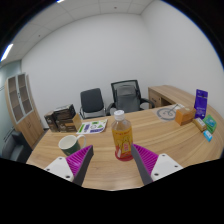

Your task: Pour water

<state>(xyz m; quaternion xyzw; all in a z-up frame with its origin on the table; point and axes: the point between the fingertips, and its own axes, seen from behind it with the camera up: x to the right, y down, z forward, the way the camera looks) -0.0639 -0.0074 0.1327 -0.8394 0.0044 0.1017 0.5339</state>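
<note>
Your gripper (112,168) is released – the bottle (122,136) at frame centre stands just ahead, ungrasped. Close off-centre and you may tip it toward the cup (70,144).

Bottle (122,136) stands on table (165,135), cup (69,143) to its left

We cannot read the label on the bottle (122,133), and its base is partly masked by the right pad of the tongs (112,163), whose own bodies are cut off below. The papers (90,126) beyond stay too small to make out, as does the print on the purple box (201,102) (only its colour comes through). The two chairs (109,99) are hidden below their seats by the tabletop (160,133).
</note>
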